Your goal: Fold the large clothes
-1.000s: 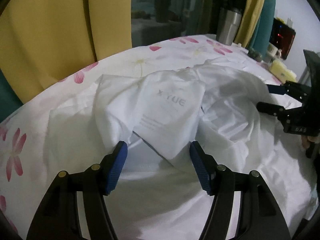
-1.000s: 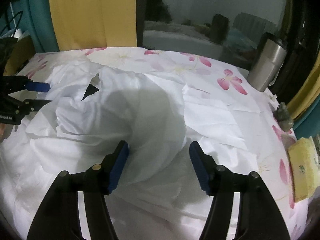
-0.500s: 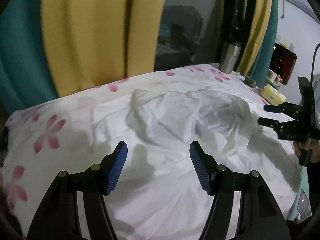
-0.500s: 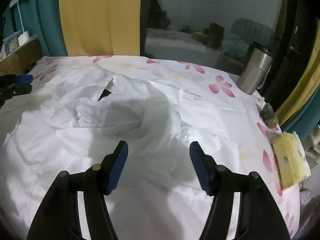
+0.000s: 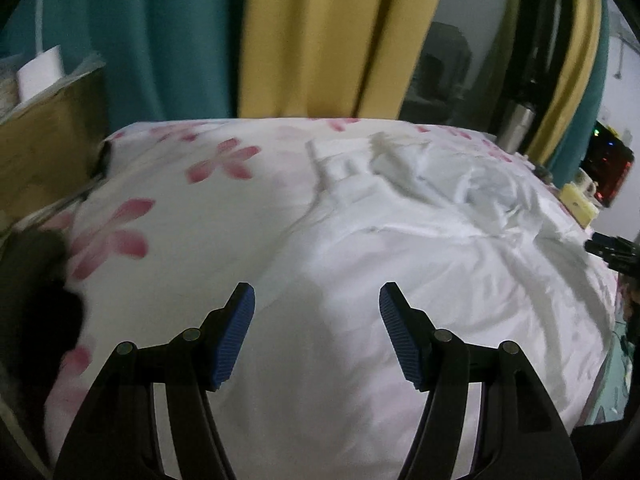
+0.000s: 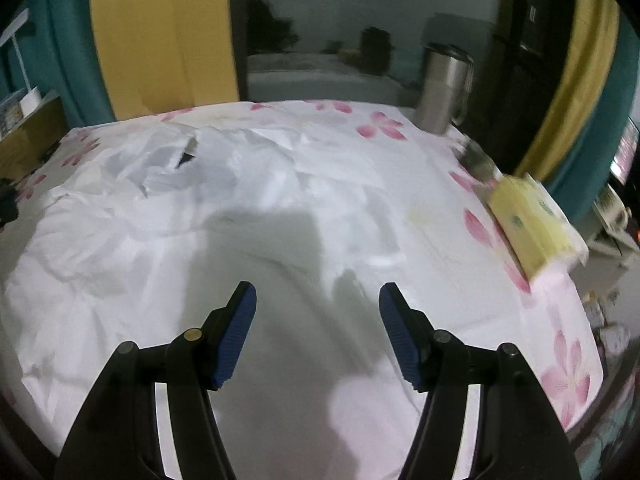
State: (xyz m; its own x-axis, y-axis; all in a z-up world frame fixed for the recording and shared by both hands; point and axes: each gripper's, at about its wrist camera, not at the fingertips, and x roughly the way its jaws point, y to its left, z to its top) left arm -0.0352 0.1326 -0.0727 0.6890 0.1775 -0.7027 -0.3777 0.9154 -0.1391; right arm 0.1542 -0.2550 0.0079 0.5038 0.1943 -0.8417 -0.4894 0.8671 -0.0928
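On the flower-printed bedsheet (image 6: 568, 364), the rumpled white cotton garment (image 6: 248, 208) lay unfolded ahead of my jaws, both pairs wide and empty.

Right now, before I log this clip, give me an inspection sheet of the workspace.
Surface: flowered sheet, pink blossoms, wrinkled.
Job's things: white garment spread crumpled, unfolded.
Clutter: steel tumbler at far edge; yellow tissue pack at right edge.
Grippers: left gripper open, empty; right gripper open, empty, both above the cloth.
Cables: nothing seen.
Surroundings: yellow curtain, teal curtain, dark window, cardboard box.
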